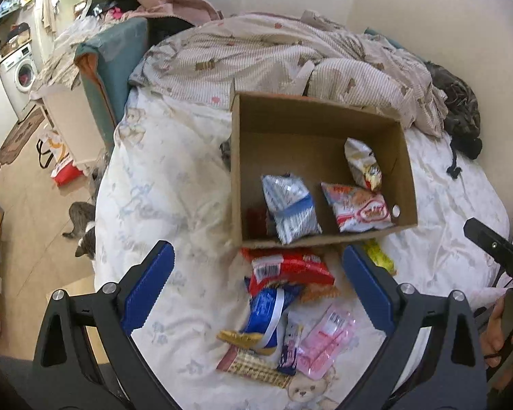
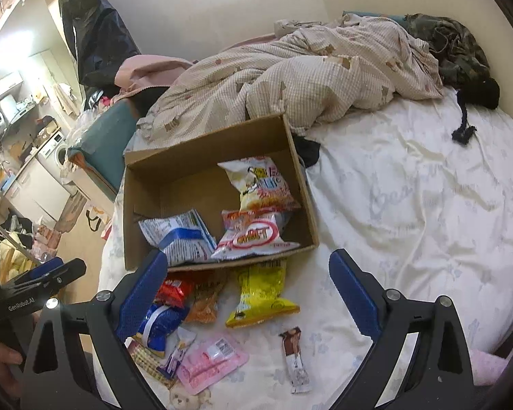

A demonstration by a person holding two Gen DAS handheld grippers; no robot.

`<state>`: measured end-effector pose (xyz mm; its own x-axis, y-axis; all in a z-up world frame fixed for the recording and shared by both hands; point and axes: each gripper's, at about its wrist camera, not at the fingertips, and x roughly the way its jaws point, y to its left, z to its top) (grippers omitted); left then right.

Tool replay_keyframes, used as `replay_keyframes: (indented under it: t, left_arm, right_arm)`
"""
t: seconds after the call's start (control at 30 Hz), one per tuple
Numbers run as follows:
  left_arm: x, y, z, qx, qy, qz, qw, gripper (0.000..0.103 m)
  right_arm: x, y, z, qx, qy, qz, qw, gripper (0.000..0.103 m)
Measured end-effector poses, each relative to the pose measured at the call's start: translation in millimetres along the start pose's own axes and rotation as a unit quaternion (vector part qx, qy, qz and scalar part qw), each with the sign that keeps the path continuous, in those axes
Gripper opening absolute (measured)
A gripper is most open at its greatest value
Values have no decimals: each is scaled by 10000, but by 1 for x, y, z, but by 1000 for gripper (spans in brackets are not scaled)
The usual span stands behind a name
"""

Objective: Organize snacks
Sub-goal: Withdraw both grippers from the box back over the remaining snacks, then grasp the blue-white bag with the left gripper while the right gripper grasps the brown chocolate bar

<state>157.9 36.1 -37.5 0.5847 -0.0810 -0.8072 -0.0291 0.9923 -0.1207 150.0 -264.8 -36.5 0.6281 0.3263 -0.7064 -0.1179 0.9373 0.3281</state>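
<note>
Your left gripper [image 1: 256, 287] and right gripper [image 2: 248, 294] both hang with jaws spread wide and hold nothing, above the bed sheet [image 2: 410, 188]. Cardboard box [image 1: 237, 171], at 12 o'clock from both grippers: one blue-and-white packet [image 1: 290, 208], one red-and-white packet [image 1: 359, 210], one crumpled white-and-yellow bag [image 1: 362, 164]. Loose on the sheet just at the box's near wall: red packet [image 1: 290, 268], blue bag [image 1: 266, 314], pink pouch [image 1: 325, 345], yellow packet [image 2: 261, 294] and, at 5 o'clock from it, a brown bar [image 2: 296, 358].

Black-framed tongs [image 1: 256, 294], blue ribbed pads [image 1: 147, 287], silver screws, white "GenRobot.AI" lettering.
</note>
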Motion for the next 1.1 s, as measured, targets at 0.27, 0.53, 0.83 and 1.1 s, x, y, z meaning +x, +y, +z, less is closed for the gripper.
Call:
replay_keyframes:
  t: [0.27,0.53,0.83,1.1]
  left_arm:
    - [10,1,-22,-64,412,-11,9991,98]
    - [18,-3,-28,-50,592,-42,9982,98]
    - [34,31,-27,-789,868,307,9926,98]
    - [86,19,-48,-545,1972,40,9788,97]
  right_arm:
    - [4,7,-12,1,184,78,9998,98]
    - [10,1,-14,265,333,115,9990,98]
    - [21,-30,-17,1061,653,28,9922,98]
    - [33,-38,-18,1379,863,68,9866,98]
